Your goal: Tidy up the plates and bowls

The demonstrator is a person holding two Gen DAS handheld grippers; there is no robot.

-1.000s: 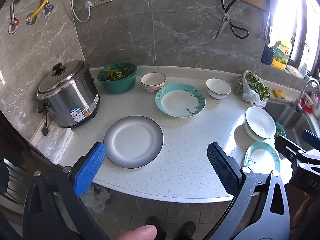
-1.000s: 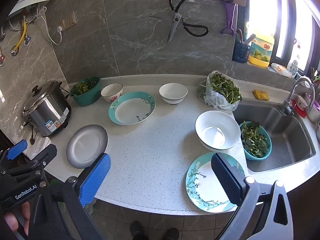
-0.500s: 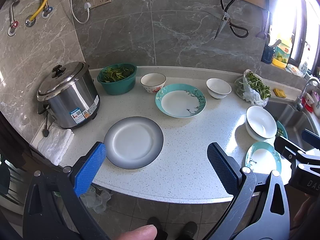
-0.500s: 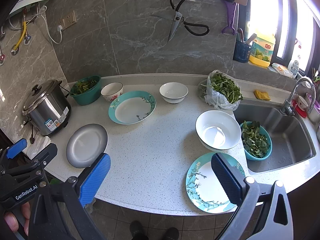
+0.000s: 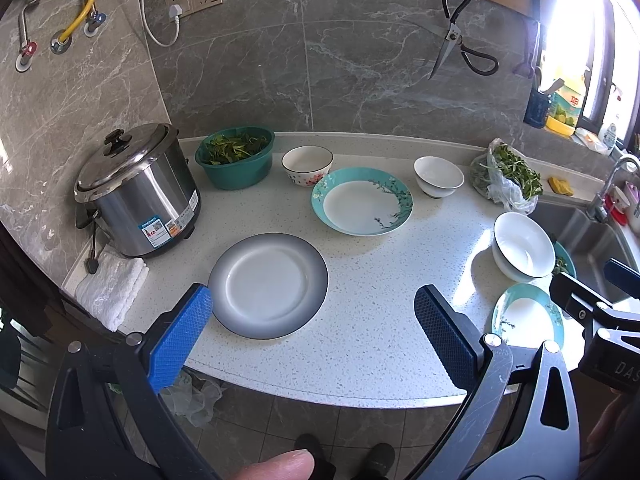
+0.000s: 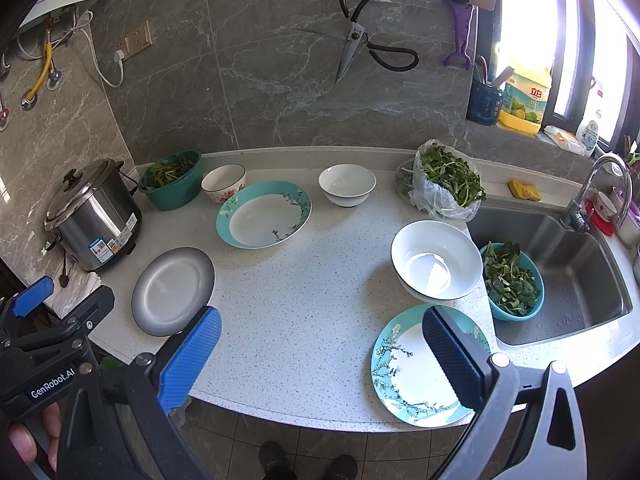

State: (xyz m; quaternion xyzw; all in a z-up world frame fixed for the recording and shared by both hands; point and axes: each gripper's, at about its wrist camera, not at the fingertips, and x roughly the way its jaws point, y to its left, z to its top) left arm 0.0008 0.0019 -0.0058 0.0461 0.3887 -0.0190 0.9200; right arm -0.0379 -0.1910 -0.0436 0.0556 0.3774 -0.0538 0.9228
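**Plates and bowls spread out, both tongs held wide**

The gray plate lies flat near the front edge of the white speckled surface. Behind it, more to the middle, sits a teal plate with flowers. A small bowl with a dark rim is just beside that plate at the back left, and a small white bowl stands near it at the back right. Over by the sink a big white bowl sits upright. In front of it, at the edge of the surface, lies a second teal flower plate. None of the dishes are stacked on each other.

The left tongs hang in the air above the front edge, near the gray plate, with the two blue pads spread far apart and nothing between them. The right tongs hang over the front edge too, also spread wide and empty. One pad covers part of the second teal flower plate in the right wrist view.

A shiny pot with a lid stands at the far left, with a folded white towel in front of it. A green bowl of leaves is next to the pot. A plastic bag of greens lies near the sink, and a teal basket of leaves sits inside the sink. Scissors hang on the gray wall.
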